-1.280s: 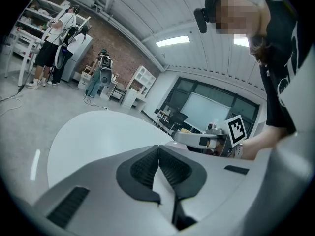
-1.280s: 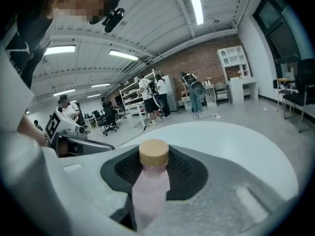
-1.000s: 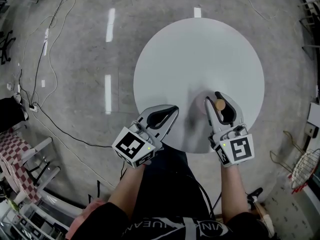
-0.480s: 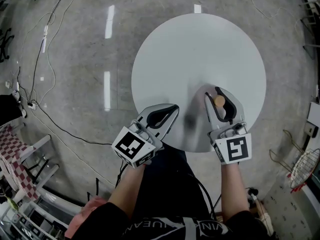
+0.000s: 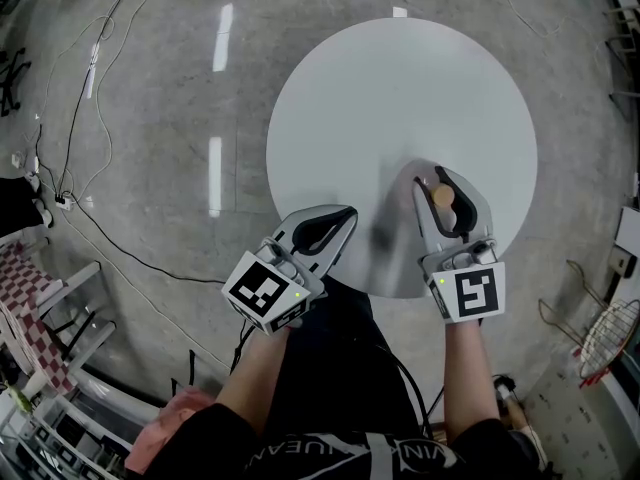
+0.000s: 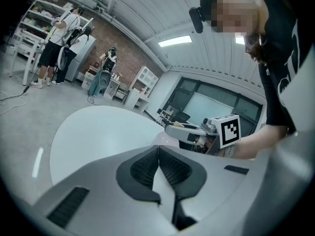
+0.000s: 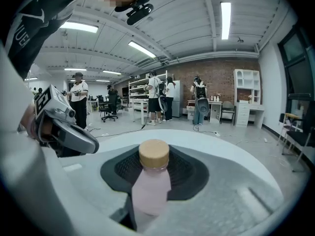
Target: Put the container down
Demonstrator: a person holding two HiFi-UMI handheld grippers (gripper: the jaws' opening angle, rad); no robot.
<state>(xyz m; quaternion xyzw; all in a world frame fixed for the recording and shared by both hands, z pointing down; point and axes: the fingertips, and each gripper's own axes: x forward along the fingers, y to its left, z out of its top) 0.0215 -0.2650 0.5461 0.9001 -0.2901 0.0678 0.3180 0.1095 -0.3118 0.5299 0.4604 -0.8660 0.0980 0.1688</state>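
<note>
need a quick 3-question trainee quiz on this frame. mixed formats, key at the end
1. True or false: the left gripper is shut with nothing between its jaws.
2. What is the right gripper holding?
A. a pink bottle with a tan cap
B. a white mug
C. nothing
3. Fill in: the white table under both grippers is ____ in shape.

Key: 1 true; 2 A; 3 round
</note>
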